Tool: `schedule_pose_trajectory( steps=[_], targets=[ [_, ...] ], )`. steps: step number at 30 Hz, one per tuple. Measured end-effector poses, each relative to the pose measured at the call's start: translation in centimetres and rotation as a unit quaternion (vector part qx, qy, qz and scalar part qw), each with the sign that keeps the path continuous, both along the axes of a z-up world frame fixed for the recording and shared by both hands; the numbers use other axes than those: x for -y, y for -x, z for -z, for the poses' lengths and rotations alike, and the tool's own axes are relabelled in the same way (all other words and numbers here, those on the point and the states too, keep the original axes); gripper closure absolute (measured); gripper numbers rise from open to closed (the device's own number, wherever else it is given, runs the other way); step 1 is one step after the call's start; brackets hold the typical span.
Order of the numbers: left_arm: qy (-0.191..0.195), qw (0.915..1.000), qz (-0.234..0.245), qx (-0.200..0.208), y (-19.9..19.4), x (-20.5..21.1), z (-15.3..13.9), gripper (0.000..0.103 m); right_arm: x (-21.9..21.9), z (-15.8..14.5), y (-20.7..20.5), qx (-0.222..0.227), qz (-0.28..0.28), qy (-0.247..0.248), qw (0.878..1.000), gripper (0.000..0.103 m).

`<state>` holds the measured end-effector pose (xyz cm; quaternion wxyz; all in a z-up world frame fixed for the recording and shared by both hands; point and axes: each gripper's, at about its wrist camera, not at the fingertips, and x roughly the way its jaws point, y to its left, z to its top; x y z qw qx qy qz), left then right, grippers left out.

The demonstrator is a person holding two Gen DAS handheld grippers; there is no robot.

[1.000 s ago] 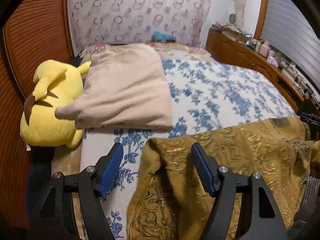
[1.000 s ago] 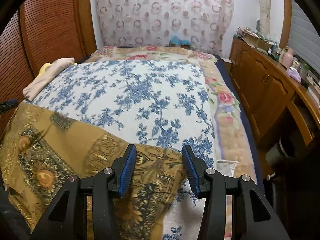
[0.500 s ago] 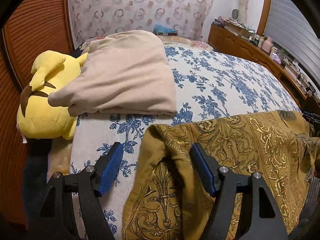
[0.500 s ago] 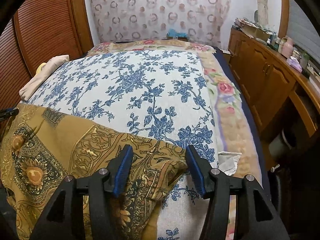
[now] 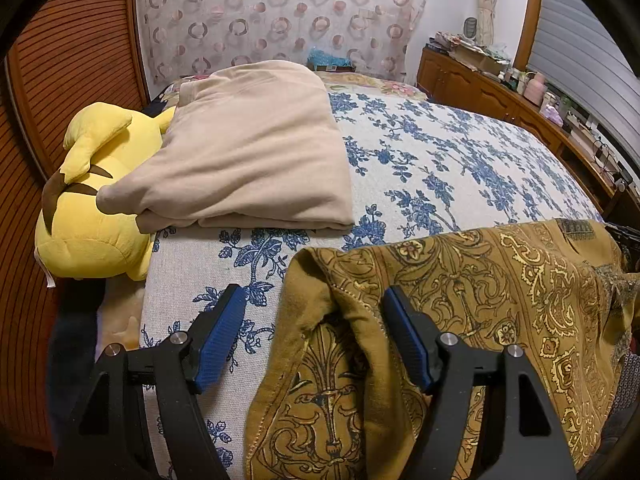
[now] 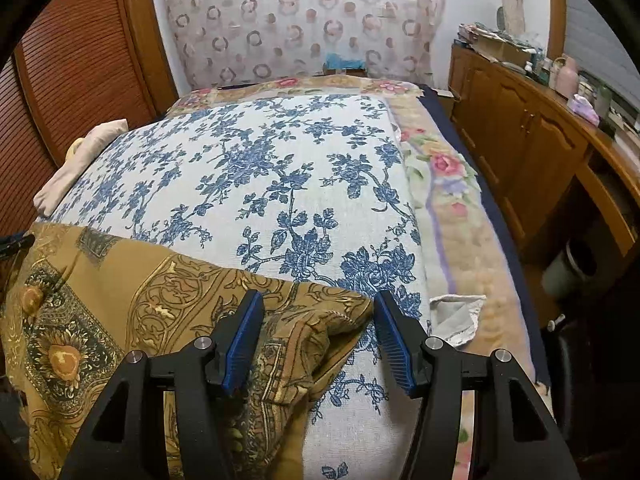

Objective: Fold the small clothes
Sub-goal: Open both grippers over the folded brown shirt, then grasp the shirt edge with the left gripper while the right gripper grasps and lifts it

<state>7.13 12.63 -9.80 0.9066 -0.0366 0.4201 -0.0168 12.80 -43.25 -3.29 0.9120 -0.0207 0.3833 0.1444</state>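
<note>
Garment: a mustard-gold patterned garment (image 5: 500, 292) is being spread across the near edge of the bed, over the blue-flowered bedspread (image 5: 440, 160); it is being seen from both ends, its one corner in the left wrist view, its other corner (image 6: 312, 320) in the right wrist view.
Left corner: a bunched fold of the garment is being framed between the left gripper (image 5: 316, 332) pads; the cloth is lying against the right-hand pad, while the other pad is standing clear of it over the bedspread.
Left gripper: its jaws are being held spread wide, with nothing pinched.
Right corner: a rumpled, turned-over edge is lying between the pads of the right gripper (image 6: 318, 336).
Right gripper: its jaws are being opened; the cloth is touching the left-hand pad, and the other pad is apart from it.
Folded item: a beige folded cloth (image 5: 248, 148) is lying farther up the bed, well apart from the garment.
Toy: a yellow plush toy (image 5: 92, 216) is being partly covered by the beige cloth's edge.
Surroundings: a wooden cabinet (image 6: 532, 140) is standing along the bed's far side.
</note>
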Motion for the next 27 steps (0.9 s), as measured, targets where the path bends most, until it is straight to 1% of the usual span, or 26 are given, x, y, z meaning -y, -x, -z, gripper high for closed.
schedule_pose_trajectory(
  steps=[6, 9, 12, 13, 14, 15, 16, 17, 18, 19, 20, 21, 22, 23, 25, 27],
  targets=[
    [-0.001, 1.0, 0.0, 0.0, 0.0, 0.0, 0.0, 0.031, -0.1, 0.0, 0.3, -0.004, -0.006, 0.011, 1.0, 0.044],
    [0.004, 1.0, 0.004, 0.001, 0.0, -0.1, 0.0, 0.033, -0.2, 0.1, 0.6, -0.004, -0.008, 0.02, 1.0, 0.044],
    [0.037, 0.9988, 0.031, 0.002, 0.2, 0.3, -0.2, 0.04, -0.4, 0.0, 0.8, -0.009, -0.017, 0.017, 1.0, 0.044],
    [0.037, 0.9987, 0.035, 0.001, 0.2, 0.5, -0.3, 0.042, -0.3, -0.1, 0.8, -0.011, -0.02, 0.016, 1.0, 0.044],
    [0.027, 0.999, 0.036, 0.0, 0.2, 0.8, -0.3, 0.047, -0.4, -0.1, 0.7, -0.012, -0.024, 0.016, 1.0, 0.044],
    [0.021, 0.9991, 0.037, 0.0, 0.2, 0.9, -0.3, 0.05, -0.5, -0.1, 0.7, -0.013, -0.028, 0.017, 0.999, 0.046],
    [0.019, 0.999, 0.039, 0.0, 0.2, 1.0, -0.4, 0.058, -0.6, -0.2, 0.7, -0.012, -0.033, 0.02, 0.999, 0.049],
    [0.024, 0.9988, 0.042, 0.0, 0.2, 1.0, -0.4, 0.067, -0.8, -0.2, 0.8, -0.01, -0.042, 0.024, 0.999, 0.057],
    [0.03, 0.9986, 0.043, 0.0, 0.2, 0.8, -0.4, 0.071, -0.9, -0.2, 0.9, -0.009, -0.051, 0.022, 0.998, 0.068],
    [0.038, 0.9982, 0.045, 0.001, 0.3, 0.6, -0.4, 0.079, -1.0, -0.3, 1.0, -0.01, -0.063, 0.02, 0.998, 0.074],
    [0.045, 0.9978, 0.049, 0.003, 0.4, 0.7, -0.4, 0.086, -1.2, -0.3, 1.1, -0.011, -0.073, 0.02, 0.997, 0.084],
    [0.047, 0.9975, 0.052, 0.007, 0.5, 0.6, -0.5, 0.088, -1.3, -0.3, 1.1, -0.013, -0.079, 0.019, 0.997, 0.09],
    [0.049, 0.9973, 0.054, 0.012, 0.8, 0.7, -0.7, 0.092, -1.4, -0.3, 1.2, -0.013, -0.081, 0.018, 0.996, 0.091],
    [0.052, 0.9969, 0.055, 0.02, 1.1, 0.9, -1.0, 0.093, -1.5, -0.4, 1.4, -0.009, -0.086, 0.019, 0.996, 0.093],
    [0.057, 0.9956, 0.059, 0.044, 2.2, 1.1, -2.3, 0.094, -1.5, -1.1, 2.2, 0.008, -0.096, 0.01, 0.995, 0.093],
    [0.066, 0.994, 0.057, 0.067, 3.4, 1.2, -3.8, 0.094, -1.6, -2.4, 3.4, 0.028, -0.093, 0.001, 0.995, 0.094]
  ],
)
